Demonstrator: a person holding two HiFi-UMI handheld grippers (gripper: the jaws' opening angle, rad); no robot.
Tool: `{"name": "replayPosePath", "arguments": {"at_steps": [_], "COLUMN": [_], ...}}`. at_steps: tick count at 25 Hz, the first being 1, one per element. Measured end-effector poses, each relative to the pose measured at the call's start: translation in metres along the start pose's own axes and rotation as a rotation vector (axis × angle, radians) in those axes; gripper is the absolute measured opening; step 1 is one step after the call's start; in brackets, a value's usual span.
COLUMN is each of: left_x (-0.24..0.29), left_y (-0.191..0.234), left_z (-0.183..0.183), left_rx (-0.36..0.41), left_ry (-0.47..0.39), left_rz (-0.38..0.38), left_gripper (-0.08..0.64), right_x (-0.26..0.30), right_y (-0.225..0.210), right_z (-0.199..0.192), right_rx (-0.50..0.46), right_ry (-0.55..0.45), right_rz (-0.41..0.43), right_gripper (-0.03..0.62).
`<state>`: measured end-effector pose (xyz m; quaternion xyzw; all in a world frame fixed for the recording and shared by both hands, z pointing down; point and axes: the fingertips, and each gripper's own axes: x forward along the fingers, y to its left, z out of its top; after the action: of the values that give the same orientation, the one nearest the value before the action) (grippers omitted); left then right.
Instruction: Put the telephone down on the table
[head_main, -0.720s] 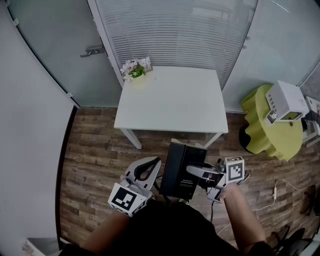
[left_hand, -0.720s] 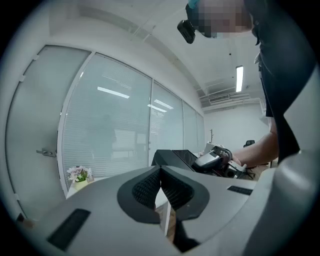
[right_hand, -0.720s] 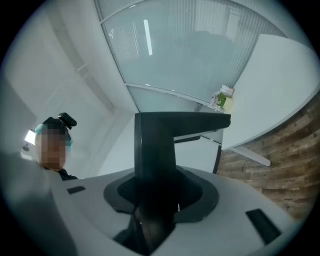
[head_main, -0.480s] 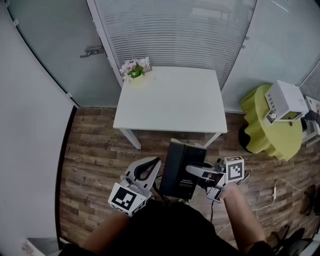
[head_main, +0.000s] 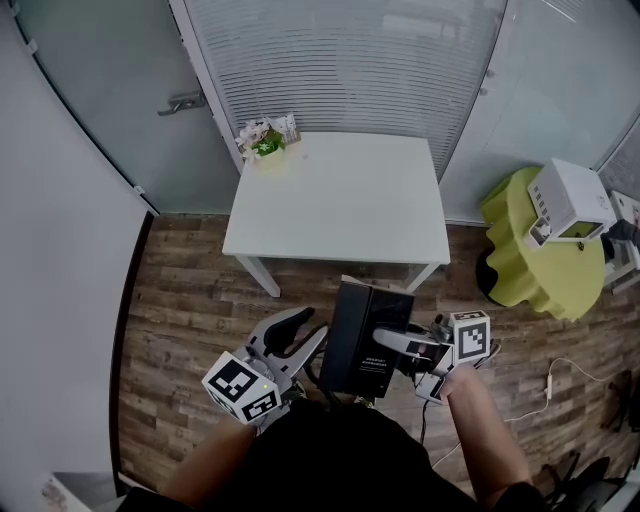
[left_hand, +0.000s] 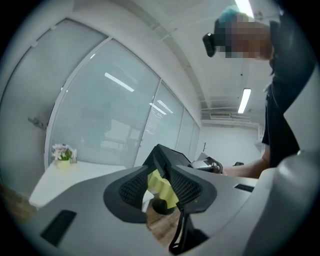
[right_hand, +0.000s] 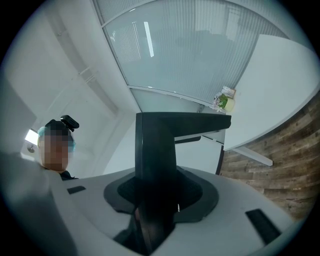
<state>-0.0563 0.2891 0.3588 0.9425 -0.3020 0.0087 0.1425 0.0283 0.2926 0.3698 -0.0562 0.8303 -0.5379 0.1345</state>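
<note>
The telephone (head_main: 365, 335) is a flat black slab held upright over the wooden floor, in front of the white table (head_main: 340, 200). My right gripper (head_main: 387, 348) is shut on its right side. In the right gripper view the black telephone (right_hand: 155, 145) fills the space between the jaws of that gripper (right_hand: 155, 200). My left gripper (head_main: 300, 335) hangs just left of the telephone, open and apart from it. In the left gripper view nothing sits between the jaws of the gripper (left_hand: 157, 185), and the telephone (left_hand: 172, 156) shows beyond their tips.
A small flower pot (head_main: 268, 140) stands on the table's far left corner. At the right is a yellow-green stool (head_main: 530, 250) with a white box (head_main: 572, 203) on it. A cable (head_main: 560, 375) lies on the floor. Glass walls with blinds close off the back.
My left gripper has turned and shifted slightly to the left, away from the telephone. The right gripper and the telephone have kept their place.
</note>
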Motion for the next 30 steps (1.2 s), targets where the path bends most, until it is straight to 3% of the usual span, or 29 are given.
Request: {"name": "replayPosePath", "arguments": {"at_steps": [4, 13, 22, 26, 30], "left_x": [0.005, 0.024, 0.042, 0.048, 0.054], "left_y": [-0.007, -0.066, -0.083, -0.088, -0.093], "left_z": [-0.008, -0.034, -0.054, -0.055, -0.051], "left_rx": [-0.215, -0.318, -0.409, -0.47, -0.58], "left_ry": [0.017, 0.153, 0.255, 0.244, 0.192], "left_rz": [-0.121, -0.388, -0.445, -0.461, -0.476], "left_gripper": [0.266, 0.282, 0.261, 0.206, 0.188], "right_x": [-0.015, -0.022, -0.028, -0.035, -0.043], "right_y": [0.005, 0.012, 0.013, 0.01, 0.013], "right_z": [0.007, 0.001, -0.006, -0.002, 0.001], "right_rx": [-0.007, -0.04, -0.05, -0.045, -0.035], "right_ry": [-0.003, 0.035, 0.062, 0.066, 0.063], "right_rz": [0.009, 0.022, 0.025, 0.023, 0.042], "right_gripper": [0.17, 0.17, 0.17, 0.17, 0.17]}}
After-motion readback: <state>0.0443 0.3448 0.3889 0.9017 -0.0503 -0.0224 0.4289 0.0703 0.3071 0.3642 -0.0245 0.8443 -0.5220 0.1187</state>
